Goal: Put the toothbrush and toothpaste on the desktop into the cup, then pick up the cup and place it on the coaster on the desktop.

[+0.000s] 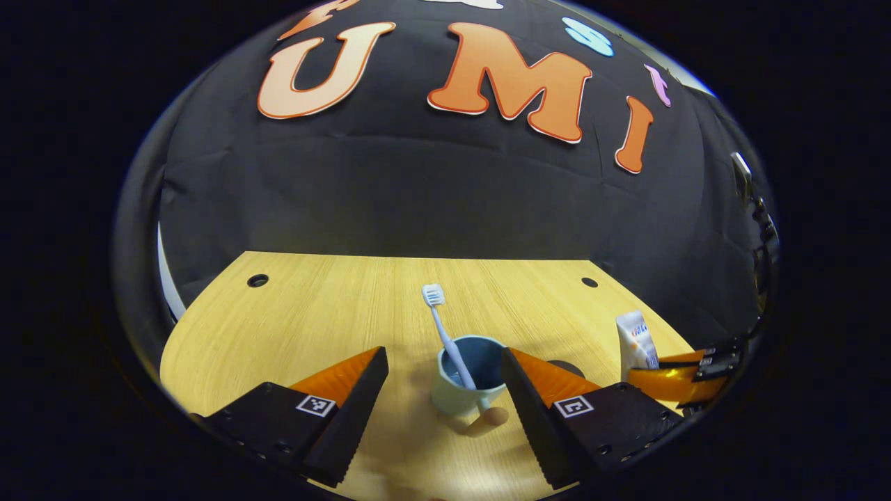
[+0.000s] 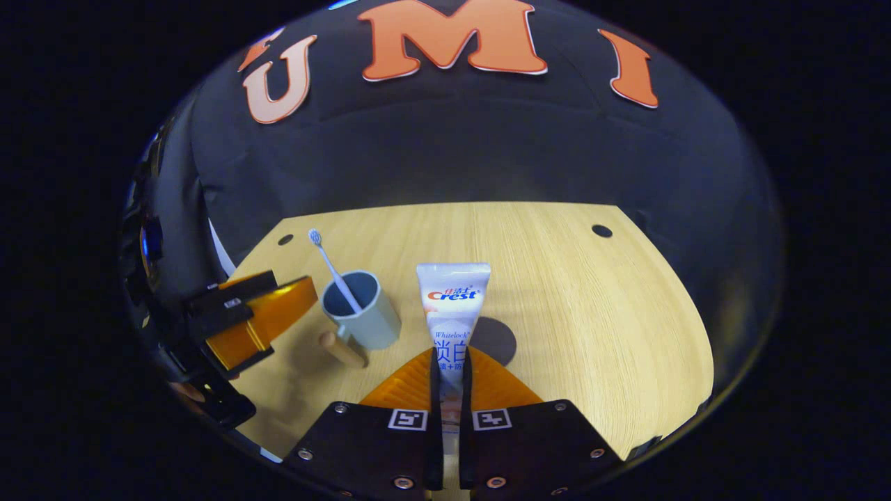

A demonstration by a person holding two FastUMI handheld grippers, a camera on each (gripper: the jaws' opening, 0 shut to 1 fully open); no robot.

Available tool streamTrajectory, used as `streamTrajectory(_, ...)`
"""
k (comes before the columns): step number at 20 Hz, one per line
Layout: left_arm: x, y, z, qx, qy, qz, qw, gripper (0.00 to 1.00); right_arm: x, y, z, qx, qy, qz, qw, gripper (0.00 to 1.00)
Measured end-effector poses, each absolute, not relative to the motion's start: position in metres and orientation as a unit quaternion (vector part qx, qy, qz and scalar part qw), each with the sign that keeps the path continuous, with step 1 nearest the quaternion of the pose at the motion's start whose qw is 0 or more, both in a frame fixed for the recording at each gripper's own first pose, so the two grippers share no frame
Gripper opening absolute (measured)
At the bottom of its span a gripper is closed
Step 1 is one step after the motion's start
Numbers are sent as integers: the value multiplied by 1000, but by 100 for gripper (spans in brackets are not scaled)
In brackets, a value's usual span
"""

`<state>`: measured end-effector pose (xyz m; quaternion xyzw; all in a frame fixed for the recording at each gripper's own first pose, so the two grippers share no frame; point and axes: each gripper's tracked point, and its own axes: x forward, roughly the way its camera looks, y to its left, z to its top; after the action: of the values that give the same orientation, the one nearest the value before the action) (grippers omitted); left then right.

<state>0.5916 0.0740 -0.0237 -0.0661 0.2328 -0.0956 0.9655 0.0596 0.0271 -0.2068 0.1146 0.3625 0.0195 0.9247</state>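
The white, soft-walled plastic toothpaste tube (image 2: 452,320) stands upright, pinched near its lower end by the right gripper (image 2: 450,379), whose two fingers are pressed together on it; it hangs above the wooden desktop (image 2: 592,313), just beside the pale blue plastic cup (image 2: 365,313). The tube looks light and squashy, so a hold low on the body as here should keep it steady, though a hard squeeze could buckle it, and its glossy skin may slip. The cup, with its stubby wooden peg handle (image 2: 341,349), already carries the slim white toothbrush (image 2: 334,268), bristles up and leaning on the rim; the cup looks stiff and light, best taken across its wall. The dark round coaster (image 2: 495,341) lies just behind the tube. The left gripper (image 1: 445,390) sits with fingers spread wide either side of the cup, touching nothing
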Motion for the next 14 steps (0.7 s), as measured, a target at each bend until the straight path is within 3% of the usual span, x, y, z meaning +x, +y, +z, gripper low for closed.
streamTrajectory(14,516,126,-28,-46,268,-47,961,98,196,76,-165,141,220,118,958,9)
